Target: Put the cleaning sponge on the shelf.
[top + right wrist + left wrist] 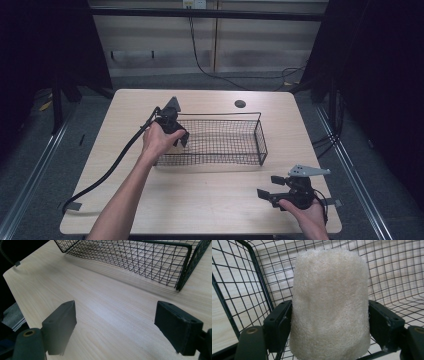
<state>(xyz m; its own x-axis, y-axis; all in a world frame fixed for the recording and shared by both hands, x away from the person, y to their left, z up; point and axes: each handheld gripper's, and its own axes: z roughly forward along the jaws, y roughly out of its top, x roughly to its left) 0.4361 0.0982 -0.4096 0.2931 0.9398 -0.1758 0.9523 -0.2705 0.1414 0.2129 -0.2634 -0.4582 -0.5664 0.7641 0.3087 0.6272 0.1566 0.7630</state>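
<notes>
Cream, fibrous loofah (330,305) sits clamped between the two black jaws of the left gripper (329,322), one jaw pressed flat against each side, so the grip is square and the piece stands upright along the jaw axis. The hold appears meant to carry the loofah into the wire basket (262,136): in the left gripper view the mesh walls and floor surround it on all sides, which places it inside the basket near one corner, low over the floor; whether it touches the mesh cannot be told. In the high view the left gripper (172,131) is at the basket's left end, tipped forward and down over the rim, with the left hand (157,141) wrapped round its body, the forearm reaching diagonally from the near edge of the table (210,200), and the cable trailing off to the left. The right gripper (277,190) is held low near the table's near right corner, well apart from the basket, its jaws spread wide with nothing between them, as the right gripper view confirms with bare wood between them. Judged from this, the right hand (310,215) is idle while the left does the placing.
</notes>
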